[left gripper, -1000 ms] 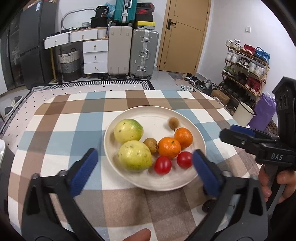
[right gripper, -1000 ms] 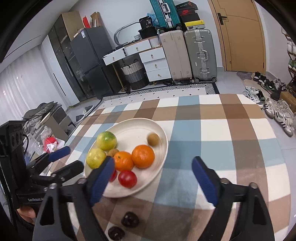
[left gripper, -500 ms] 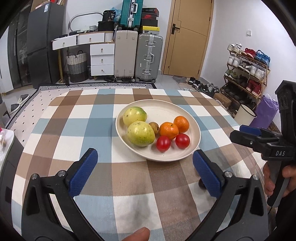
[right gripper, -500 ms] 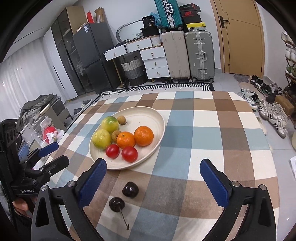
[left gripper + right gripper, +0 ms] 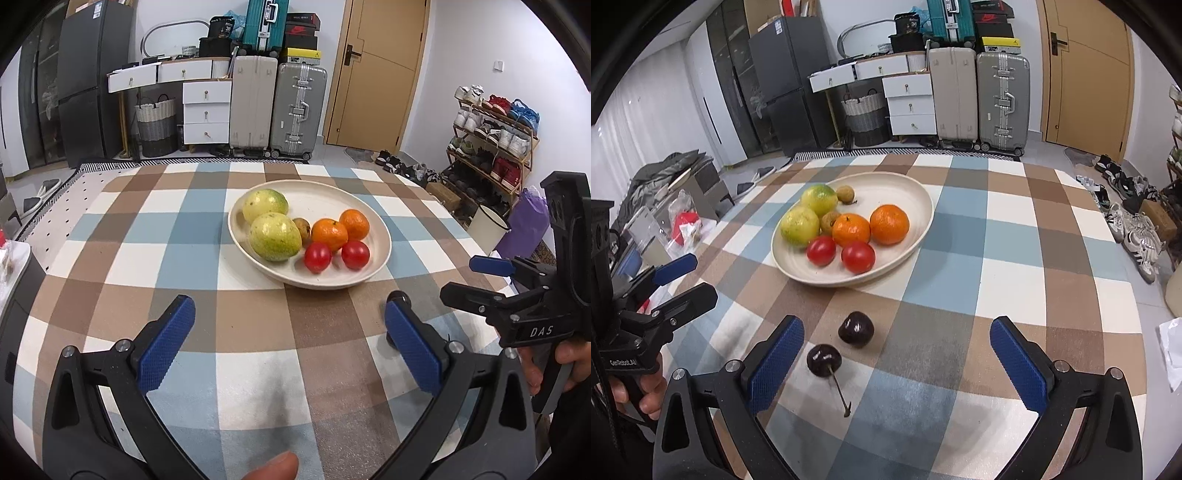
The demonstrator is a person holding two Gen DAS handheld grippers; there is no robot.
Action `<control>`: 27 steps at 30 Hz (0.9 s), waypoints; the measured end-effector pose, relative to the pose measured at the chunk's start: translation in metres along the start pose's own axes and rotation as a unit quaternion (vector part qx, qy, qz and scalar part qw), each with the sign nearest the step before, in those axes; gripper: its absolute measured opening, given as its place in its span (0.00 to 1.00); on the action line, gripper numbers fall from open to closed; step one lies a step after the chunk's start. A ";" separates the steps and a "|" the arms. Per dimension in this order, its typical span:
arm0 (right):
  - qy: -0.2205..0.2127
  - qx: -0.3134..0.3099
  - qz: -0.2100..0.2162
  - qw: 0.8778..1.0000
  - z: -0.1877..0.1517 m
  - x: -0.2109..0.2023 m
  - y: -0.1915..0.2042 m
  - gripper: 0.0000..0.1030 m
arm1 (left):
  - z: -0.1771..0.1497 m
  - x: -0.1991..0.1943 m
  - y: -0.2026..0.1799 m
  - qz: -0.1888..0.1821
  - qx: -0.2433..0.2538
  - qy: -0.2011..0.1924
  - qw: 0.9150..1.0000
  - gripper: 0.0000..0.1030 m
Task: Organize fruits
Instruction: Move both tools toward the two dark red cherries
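Both tools are spread and hold nothing: the left tool [image 5: 290, 347] and right tool [image 5: 895, 356] hover over the checked surface [image 5: 1008, 236]. Two cherries [image 5: 856, 329] lie near the right tool; the plate [image 5: 916, 192] with fruit sits farther off.

Your left wrist camera looks forward along its open fingers, low over the table [image 5: 110, 236], facing the plate [image 5: 376, 236] and the door. Your right wrist camera faces the same way from further right; both share the plate [image 5: 919, 206] and suitcases.
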State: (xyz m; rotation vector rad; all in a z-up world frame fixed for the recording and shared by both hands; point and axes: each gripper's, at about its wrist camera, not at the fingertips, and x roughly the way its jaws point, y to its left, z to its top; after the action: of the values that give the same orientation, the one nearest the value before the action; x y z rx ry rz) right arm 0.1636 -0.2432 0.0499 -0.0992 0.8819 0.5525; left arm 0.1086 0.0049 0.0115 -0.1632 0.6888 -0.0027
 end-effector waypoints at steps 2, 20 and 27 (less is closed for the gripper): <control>0.006 -0.011 -0.005 1.000 -0.004 0.003 0.001 0.99 | -0.003 0.006 -0.003 -0.003 0.001 0.006 1.000 0.99; 0.020 -0.016 -0.046 0.999 -0.014 0.011 -0.028 0.99 | -0.015 0.043 -0.042 -0.037 0.049 0.050 0.997 0.96; 0.031 -0.022 -0.060 0.997 -0.017 0.018 -0.035 0.99 | -0.022 0.053 -0.061 -0.047 0.084 0.074 0.993 0.96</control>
State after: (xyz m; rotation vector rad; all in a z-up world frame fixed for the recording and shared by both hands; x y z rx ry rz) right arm 0.1780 -0.2708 0.0202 -0.2090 0.9177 0.4590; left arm 0.1385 -0.0618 -0.0293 -0.0322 0.8241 -0.1634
